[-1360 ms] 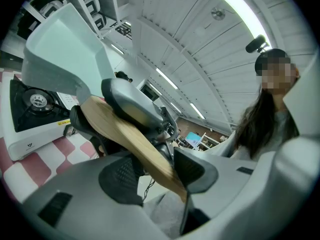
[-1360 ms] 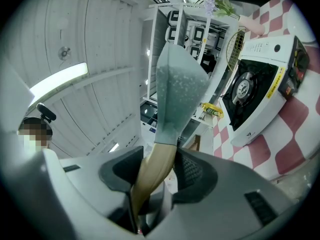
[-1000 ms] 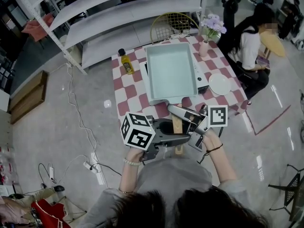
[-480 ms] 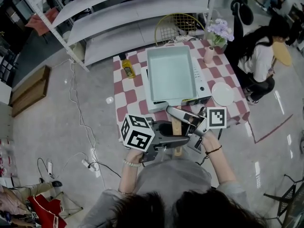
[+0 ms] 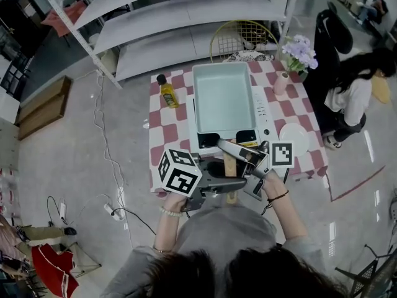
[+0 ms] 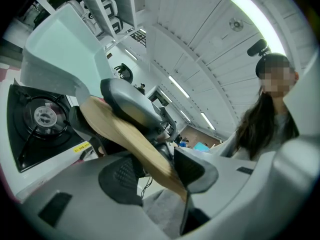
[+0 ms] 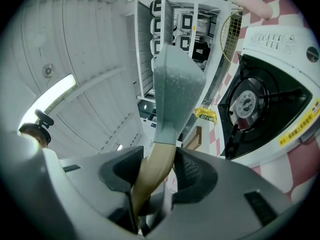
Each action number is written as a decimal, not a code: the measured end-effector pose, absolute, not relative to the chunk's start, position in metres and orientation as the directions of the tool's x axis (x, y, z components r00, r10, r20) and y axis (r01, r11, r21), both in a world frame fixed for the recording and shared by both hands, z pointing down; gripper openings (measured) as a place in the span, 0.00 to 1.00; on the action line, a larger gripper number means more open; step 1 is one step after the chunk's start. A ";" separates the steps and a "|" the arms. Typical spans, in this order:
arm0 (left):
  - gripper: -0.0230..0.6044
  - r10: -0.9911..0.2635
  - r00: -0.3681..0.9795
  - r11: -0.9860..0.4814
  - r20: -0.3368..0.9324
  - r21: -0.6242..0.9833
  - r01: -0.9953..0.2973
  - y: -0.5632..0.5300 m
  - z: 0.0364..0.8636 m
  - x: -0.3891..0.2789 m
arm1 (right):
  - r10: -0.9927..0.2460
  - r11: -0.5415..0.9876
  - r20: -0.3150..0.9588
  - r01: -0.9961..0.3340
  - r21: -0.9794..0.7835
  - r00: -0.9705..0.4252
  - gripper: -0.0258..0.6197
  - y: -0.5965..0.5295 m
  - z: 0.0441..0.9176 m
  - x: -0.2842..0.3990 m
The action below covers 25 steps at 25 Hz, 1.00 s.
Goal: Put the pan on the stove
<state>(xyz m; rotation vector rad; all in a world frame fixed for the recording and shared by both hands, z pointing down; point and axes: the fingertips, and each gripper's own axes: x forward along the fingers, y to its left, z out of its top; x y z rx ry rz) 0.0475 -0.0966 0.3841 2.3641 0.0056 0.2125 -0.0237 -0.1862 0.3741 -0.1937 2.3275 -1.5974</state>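
**Pan held by its handle above the stove**

Both grippers clamp the one wooden handle [image 5: 231, 166] of the pale green pan [image 5: 224, 98]. The left gripper [image 5: 226, 180] has its jaws closed on the handle's near end. The right gripper [image 5: 239, 153] holds it closer to the pan.

The pan hangs in the air over the single white stove [image 5: 265, 113]. It is clear of the one black burner [image 7: 247, 104], which lies in plain sight in both gripper views. The stove stands on a red-and-white checked table [image 5: 170, 129].

Around the stove are:
- one yellow bottle [image 5: 166, 90] to the left
- one vase of purple flowers [image 5: 296, 54] at the far right corner
- one white plate [image 5: 291, 138] just right of the stove

A round gold wire frame [image 5: 239, 36] stands behind the table. One person [image 5: 353, 95] sits to the table's right.
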 end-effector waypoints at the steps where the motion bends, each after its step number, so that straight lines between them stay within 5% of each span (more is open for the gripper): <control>1: 0.35 0.061 0.987 -0.717 0.152 0.695 -0.063 -0.100 0.384 0.048 | -0.278 0.364 -0.177 0.067 -0.929 -0.944 0.34 -0.190 0.375 -0.023; 25: 0.35 -0.061 0.988 -0.636 0.142 0.757 -0.148 -0.151 0.399 0.069 | -0.163 0.266 -0.157 0.110 -0.958 -0.974 0.34 -0.229 0.398 -0.013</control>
